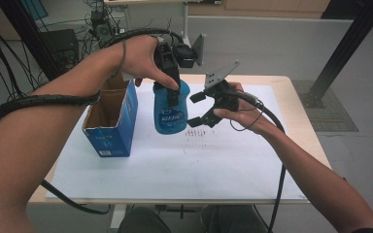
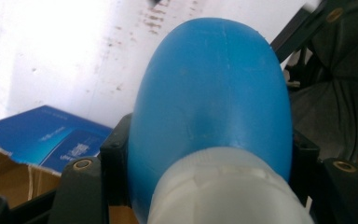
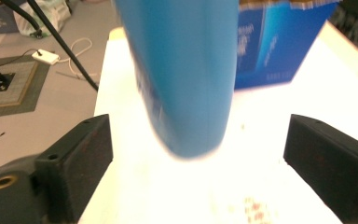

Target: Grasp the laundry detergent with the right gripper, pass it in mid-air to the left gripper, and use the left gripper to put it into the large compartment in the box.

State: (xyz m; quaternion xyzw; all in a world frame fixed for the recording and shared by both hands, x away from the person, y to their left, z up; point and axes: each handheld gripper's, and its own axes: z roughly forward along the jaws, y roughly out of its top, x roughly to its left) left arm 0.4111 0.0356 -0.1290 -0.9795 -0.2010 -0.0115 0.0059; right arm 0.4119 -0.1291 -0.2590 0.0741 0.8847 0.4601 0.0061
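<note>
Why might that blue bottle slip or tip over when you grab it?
The blue bottle looks smooth and rounded, so the jaws could probably slide on it. It is tall and narrow, so it might tip if set down carelessly. It seems stiff plastic, keeping its shape in the left gripper.

An open blue cardboard box (image 1: 110, 124) stands upright on the white sheet (image 1: 184, 165) that covers the table (image 1: 298, 104). Its top flaps are torn. Small dark marks (image 1: 199, 133) lie on the sheet near the middle. Black cables (image 1: 0, 53) hang behind the table
</note>
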